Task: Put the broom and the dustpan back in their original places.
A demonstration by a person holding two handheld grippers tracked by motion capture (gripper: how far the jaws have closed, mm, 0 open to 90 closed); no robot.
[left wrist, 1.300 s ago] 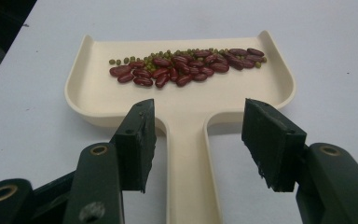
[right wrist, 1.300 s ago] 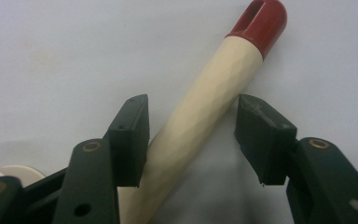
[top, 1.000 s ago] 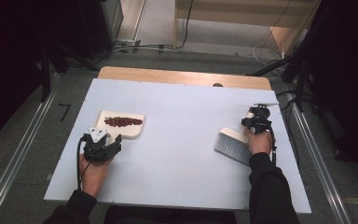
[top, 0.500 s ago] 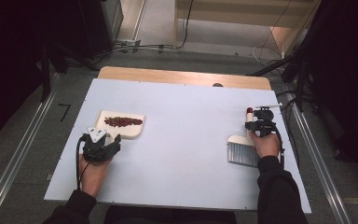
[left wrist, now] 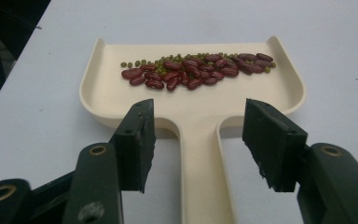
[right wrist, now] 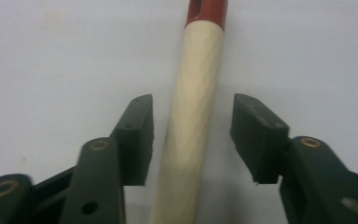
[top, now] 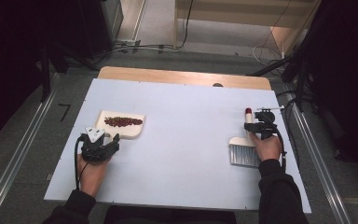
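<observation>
A cream dustpan (top: 129, 131) lies at the table's left and holds a row of red and green beans (left wrist: 193, 72). Its handle (left wrist: 200, 158) runs between the jaws of my left gripper (left wrist: 198, 126), which stand open and clear of it on both sides. In the high view the left gripper (top: 112, 141) sits just near of the pan. At the right, a brush with a white bristle head (top: 243, 151) lies flat. Its wooden handle (right wrist: 193, 107) ends in a red tip (top: 248, 112). My right gripper (right wrist: 191, 135) has just been opening; the handle lies between its jaws, untouched.
The white tabletop (top: 186, 140) has a wooden strip (top: 182, 77) along its far edge. Metal rails run along the floor on both sides, and cables lie beyond the far edge. Open table lies between dustpan and brush.
The brush head swung from left of the right hand round to the near side and settled on the table. The right jaws came off the handle. The left hand kept still.
</observation>
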